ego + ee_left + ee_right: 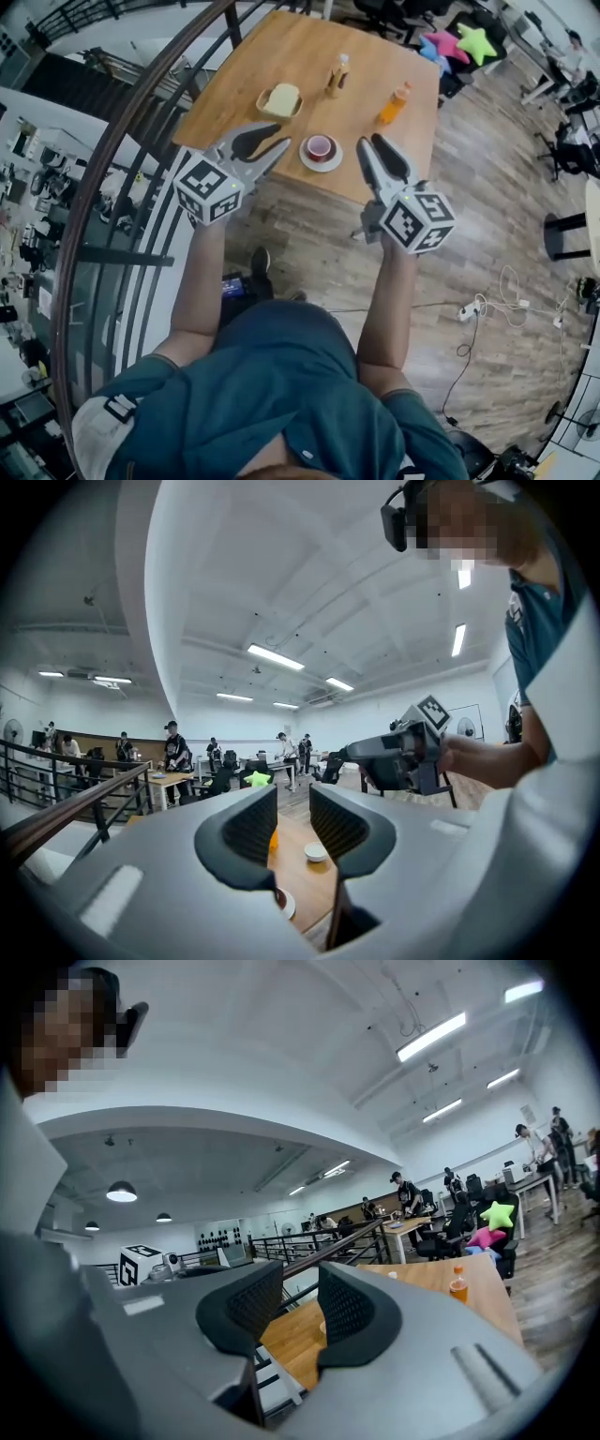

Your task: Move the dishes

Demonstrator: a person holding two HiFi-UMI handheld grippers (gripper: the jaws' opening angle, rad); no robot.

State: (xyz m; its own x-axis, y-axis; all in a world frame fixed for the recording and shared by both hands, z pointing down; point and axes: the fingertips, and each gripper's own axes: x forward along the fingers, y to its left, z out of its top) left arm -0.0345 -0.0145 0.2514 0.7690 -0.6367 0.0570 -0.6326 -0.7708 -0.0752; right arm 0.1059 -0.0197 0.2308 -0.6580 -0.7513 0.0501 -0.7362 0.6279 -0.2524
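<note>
The left tool (278,139) has its two jaws a little way apart, and nothing is between them. The right tool (373,142) is the same: a small gap, and it holds nothing. Both point level, toward the wooden tabletop (281,47), and both are up by its near edge.

Between the two tools, just ahead of them, is a white saucer (321,156) with a pink cup (321,145) on it. It sits close to the near edge. Farther back and to the left is a bowl (280,100) with something yellow in it. A small bottle (337,75) stands behind that, and an orange bottle (396,103) stands off to the right.

No dish is picked up yet, so this looks like the reach for the first one. The saucer is nearest, so it is a good one to start with. Open the jaws wider first. Come in low and flat, with one jaw over the rim and one under it, then squeeze softly. Keep the saucer level so the cup does not slide off. Stay away from the orange bottle, as it is tall and could tip over.
</note>
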